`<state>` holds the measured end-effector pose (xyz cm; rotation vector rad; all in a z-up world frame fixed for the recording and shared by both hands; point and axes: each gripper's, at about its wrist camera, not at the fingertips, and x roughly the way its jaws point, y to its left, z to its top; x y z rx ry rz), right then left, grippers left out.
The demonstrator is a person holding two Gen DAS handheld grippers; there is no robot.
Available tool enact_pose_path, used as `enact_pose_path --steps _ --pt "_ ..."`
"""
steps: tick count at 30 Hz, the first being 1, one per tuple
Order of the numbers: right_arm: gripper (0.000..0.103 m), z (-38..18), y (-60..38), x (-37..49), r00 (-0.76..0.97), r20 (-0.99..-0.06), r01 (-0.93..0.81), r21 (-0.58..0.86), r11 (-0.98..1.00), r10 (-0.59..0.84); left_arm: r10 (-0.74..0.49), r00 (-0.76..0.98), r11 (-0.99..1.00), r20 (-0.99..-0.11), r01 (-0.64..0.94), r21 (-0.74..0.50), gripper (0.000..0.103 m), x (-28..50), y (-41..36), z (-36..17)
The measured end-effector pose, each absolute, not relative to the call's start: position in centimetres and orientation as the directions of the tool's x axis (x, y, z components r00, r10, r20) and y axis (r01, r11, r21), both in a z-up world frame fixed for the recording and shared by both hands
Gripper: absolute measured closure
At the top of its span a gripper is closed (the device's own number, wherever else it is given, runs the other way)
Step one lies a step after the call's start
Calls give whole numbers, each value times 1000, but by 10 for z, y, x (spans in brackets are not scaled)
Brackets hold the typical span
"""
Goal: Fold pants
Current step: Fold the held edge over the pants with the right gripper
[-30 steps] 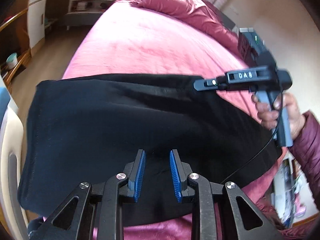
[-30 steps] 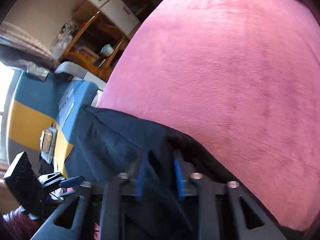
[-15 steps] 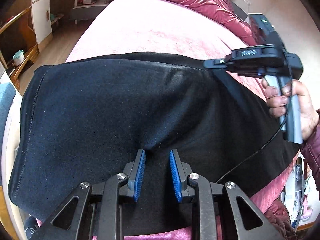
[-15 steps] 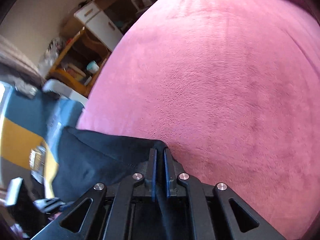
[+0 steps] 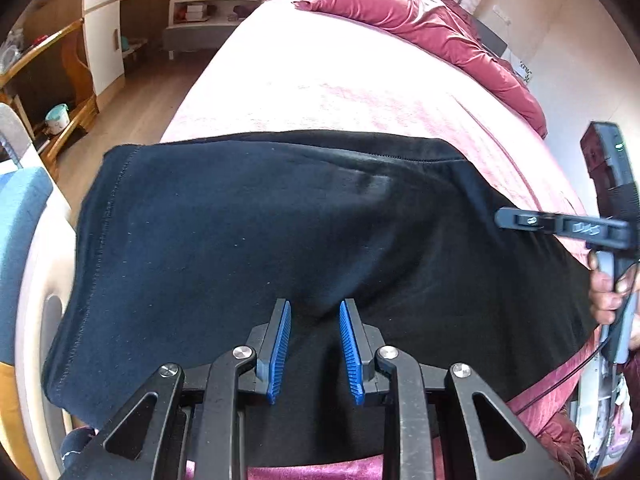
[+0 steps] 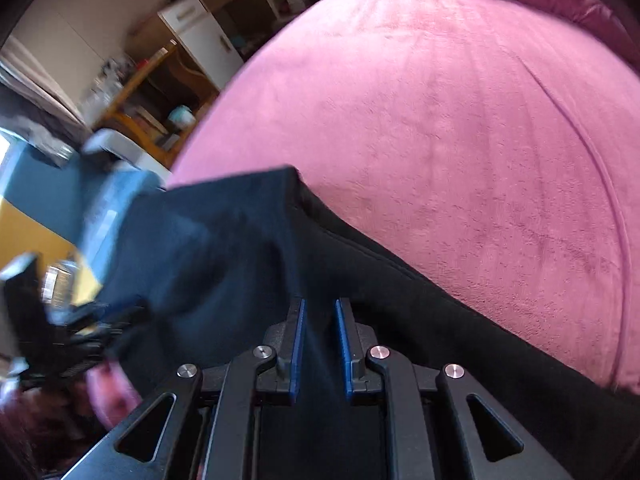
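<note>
Now | left hand-held gripper (image 5: pixel 316 344) pinching pants (image 5: pixel 240 240) at near edge | right hand-held gripper (image 6: pixel 320 344) closing, cloth between jaws | spread between both over bed (image 5: pixel 320 80), likely to fold flat

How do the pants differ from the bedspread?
The pants are black; the bedspread is pink. The pants look smooth, with a stitched hem; the bedspread looks fuzzy. The pants are creased and cover only the near end; the bedspread lies flat well beyond them. Both are soft cloth.
</note>
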<state>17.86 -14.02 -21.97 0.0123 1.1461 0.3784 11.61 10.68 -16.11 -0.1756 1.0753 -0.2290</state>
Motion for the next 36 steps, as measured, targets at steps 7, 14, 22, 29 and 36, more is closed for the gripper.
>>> enact_pose_path --steps 7,14,22,29,36 --pt "103 -234 -136 198 433 -870 -150 190 970 237 -191 465 981 -864 57 -185 77 111 112 -164" --pt "99 -222 -145 175 446 -860 -124 216 969 249 -146 518 987 -843 17 -160 77 95 117 -141" --pt "99 -202 -152 105 472 -830 -160 252 954 298 -134 581 989 -802 34 -141 75 74 113 -115" --pt "99 -212 -151 43 444 -848 -194 223 955 288 -144 582 990 -800 75 -123 75 72 98 -115" --pt "93 -228 -165 15 431 -869 -151 196 969 243 -147 567 989 -811 100 -109 75 68 88 -119"
